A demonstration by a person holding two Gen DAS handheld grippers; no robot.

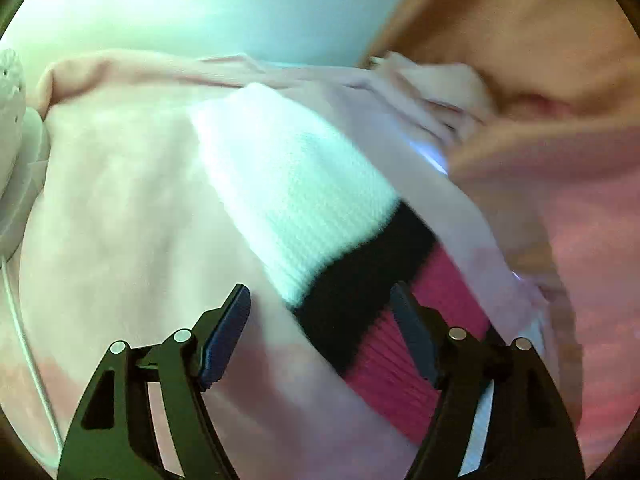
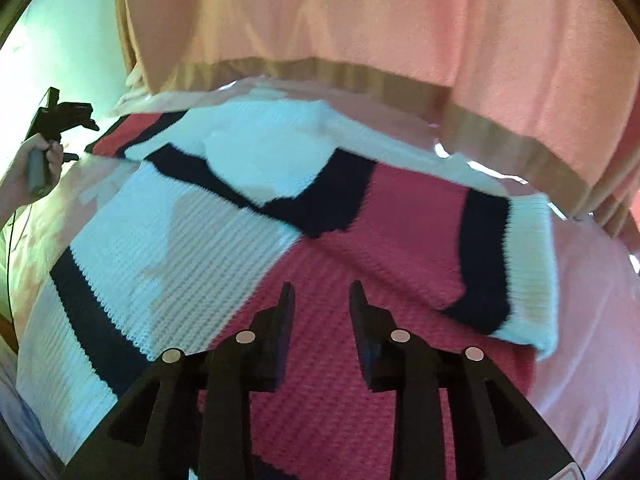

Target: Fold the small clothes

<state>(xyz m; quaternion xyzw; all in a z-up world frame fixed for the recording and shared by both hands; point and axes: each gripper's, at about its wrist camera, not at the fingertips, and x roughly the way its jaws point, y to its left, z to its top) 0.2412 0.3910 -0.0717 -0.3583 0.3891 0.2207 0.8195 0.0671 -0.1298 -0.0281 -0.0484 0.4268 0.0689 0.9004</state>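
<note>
The knit sweater [image 2: 280, 216], ribbed, in white, black and red blocks, lies on the pink sheet [image 2: 592, 320] with one sleeve [image 2: 460, 240] folded across its body. The right gripper [image 2: 322, 292] is above the red part, jaws apart, holding nothing. The left gripper [image 1: 320, 300] has wide jaws over a white sleeve end [image 1: 296, 184].

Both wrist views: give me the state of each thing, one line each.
Sweater: spread on the pink cover, sleeves folded across its body.
Left gripper: open, over a sleeve, gripping nothing.
Right gripper: open, above the red knit, gripping nothing.
Pink cover: lying wrinkled.
</note>
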